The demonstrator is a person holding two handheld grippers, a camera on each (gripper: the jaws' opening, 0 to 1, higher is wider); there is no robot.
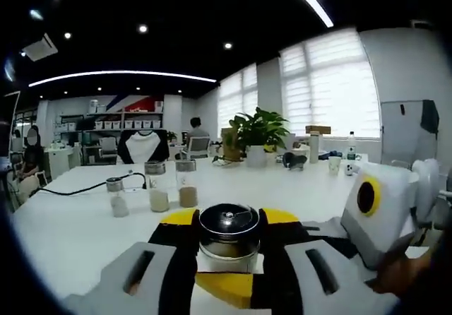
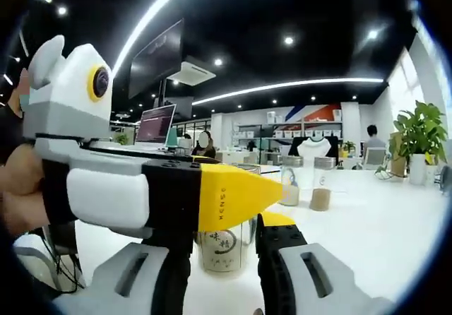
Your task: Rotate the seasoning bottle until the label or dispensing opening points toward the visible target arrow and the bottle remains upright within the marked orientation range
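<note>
On the white counter (image 1: 63,230), the seasoning bottle (image 1: 228,239) is seen upright, set between the yellow-tipped jaws of the left gripper (image 1: 227,276), which are closed against its sides. In the right gripper view the bottle (image 2: 224,250) is partly hidden behind the left gripper (image 2: 233,196). The right gripper (image 2: 222,272) is held open just beside it. Three small jars (image 1: 157,186) are lined up farther back.
</note>
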